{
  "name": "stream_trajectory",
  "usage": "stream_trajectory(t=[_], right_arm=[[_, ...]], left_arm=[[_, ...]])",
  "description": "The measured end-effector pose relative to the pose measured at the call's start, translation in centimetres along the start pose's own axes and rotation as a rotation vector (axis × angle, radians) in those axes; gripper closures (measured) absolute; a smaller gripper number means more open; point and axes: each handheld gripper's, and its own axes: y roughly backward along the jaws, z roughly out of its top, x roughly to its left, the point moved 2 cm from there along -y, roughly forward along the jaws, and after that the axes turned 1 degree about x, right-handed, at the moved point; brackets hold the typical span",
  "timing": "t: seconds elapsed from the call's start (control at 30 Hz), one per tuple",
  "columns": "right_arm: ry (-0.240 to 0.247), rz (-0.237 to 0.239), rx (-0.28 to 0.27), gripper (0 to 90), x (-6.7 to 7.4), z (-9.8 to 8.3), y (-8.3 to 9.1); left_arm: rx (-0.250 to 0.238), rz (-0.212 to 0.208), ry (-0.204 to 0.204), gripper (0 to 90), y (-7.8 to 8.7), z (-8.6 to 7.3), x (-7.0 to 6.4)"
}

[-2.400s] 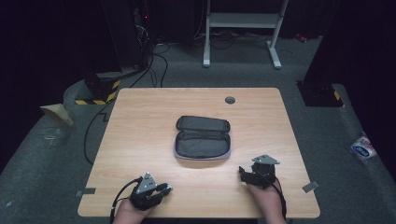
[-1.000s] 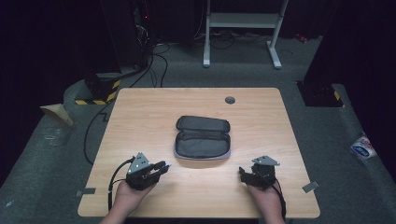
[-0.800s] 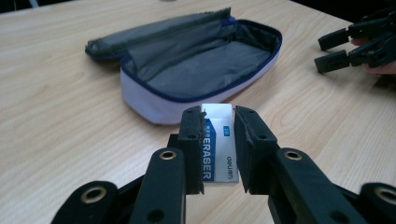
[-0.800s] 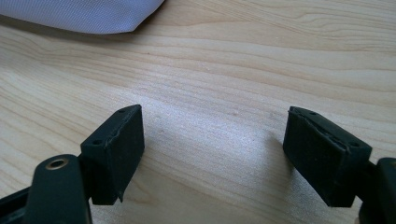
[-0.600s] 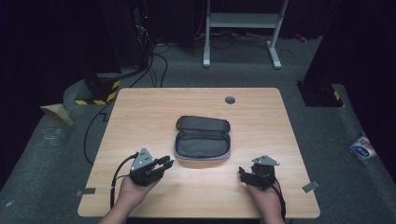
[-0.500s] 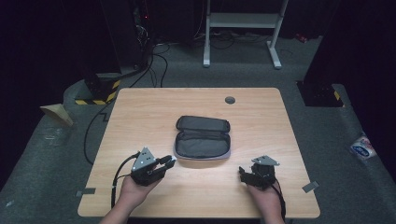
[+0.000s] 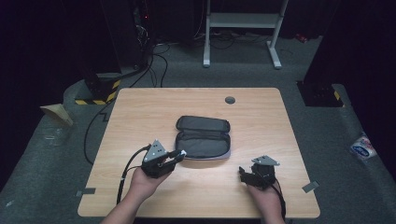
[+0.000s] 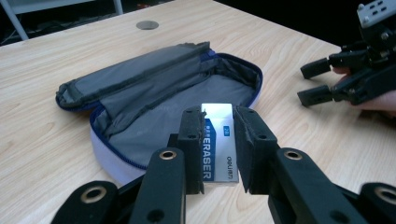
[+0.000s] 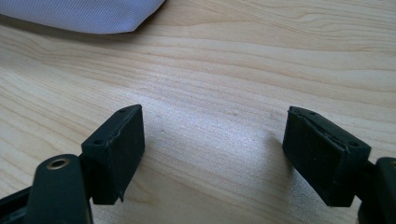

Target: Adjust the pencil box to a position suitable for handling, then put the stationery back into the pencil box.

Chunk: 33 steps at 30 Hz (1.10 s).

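Left gripper view: we are pinching a white eraser in the left gripper.
Just beyond its jaws, an open pencil case is lying; our right gripper is gaping wide over bare table.

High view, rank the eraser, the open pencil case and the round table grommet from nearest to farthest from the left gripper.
1. Eraser, held between the left gripper's fingers.
2. Pencil case, open at table centre, just beyond.
3. Grommet, near the table's far edge.
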Motion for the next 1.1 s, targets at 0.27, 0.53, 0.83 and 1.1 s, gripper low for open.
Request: stream_trajectory(t=[0.27, 0.53, 0.83, 1.1], right_arm=[[0.005, 0.004, 0.0, 20.8, 0.0, 0.0, 0.0], [0.005, 0.004, 0.0, 20.9, 0.0, 0.0, 0.0], [0.006, 0.004, 0.0, 21.0, 0.0, 0.0, 0.0], [0.006, 0.005, 0.0, 21.0, 0.0, 0.0, 0.0]], left_arm=[[-0.006, -0.003, 0.02, 72.9, -1.1, 1.2, 0.5], [-0.001, 0.015, 0.024, 72.9, -1.8, 1.8, 1.1], [0.006, 0.039, 0.034, 72.9, -2.4, 2.3, 1.8], [0.027, 0.057, 0.042, 72.9, -3.5, 2.7, 2.7]])
